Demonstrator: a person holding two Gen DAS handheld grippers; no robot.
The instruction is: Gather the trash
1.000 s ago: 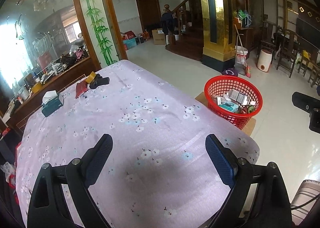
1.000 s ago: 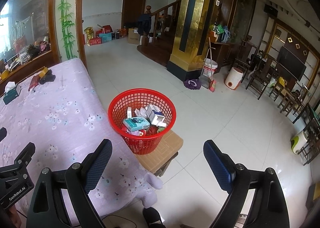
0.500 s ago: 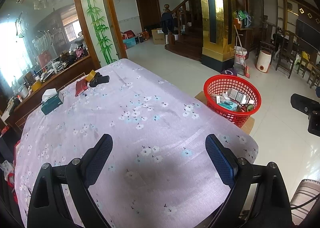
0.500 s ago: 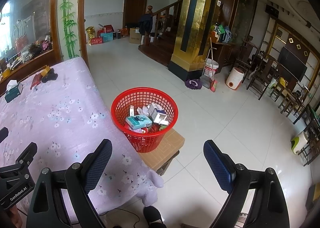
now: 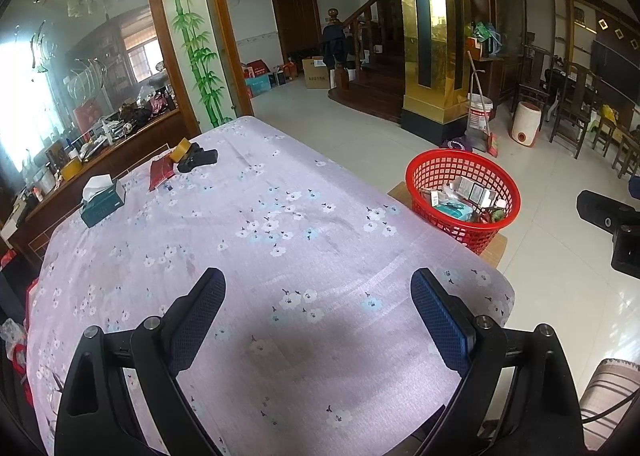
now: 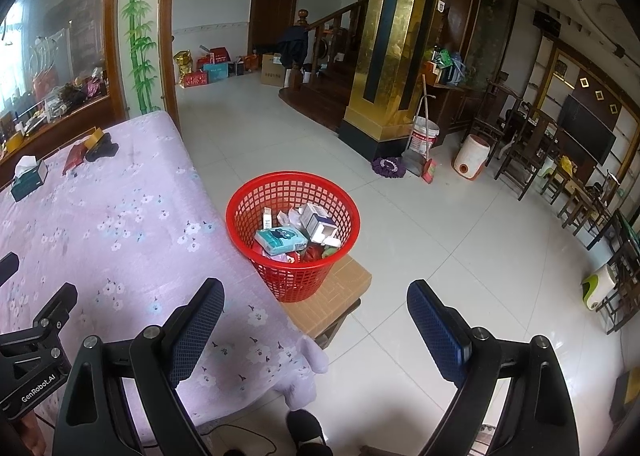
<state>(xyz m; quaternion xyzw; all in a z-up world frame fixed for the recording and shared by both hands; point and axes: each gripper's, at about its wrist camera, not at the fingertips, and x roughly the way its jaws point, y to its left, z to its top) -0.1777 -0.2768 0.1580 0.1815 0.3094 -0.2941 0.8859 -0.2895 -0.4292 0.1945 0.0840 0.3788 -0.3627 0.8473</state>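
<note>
Basically done — red basket [image 6: 292, 232] holds boxes and wrappers, tablecloth [image 5: 260, 240] near end bare; left gripper [image 5: 318, 312], right gripper [image 6: 316, 310] both spread, nothing held.

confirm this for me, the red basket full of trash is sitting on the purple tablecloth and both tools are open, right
Not quite. The red basket sits on a low brown stand beside the table, not on the purple tablecloth; the right wrist view shows it. The trash inside and both open tools, left and right, are as you said.
</note>
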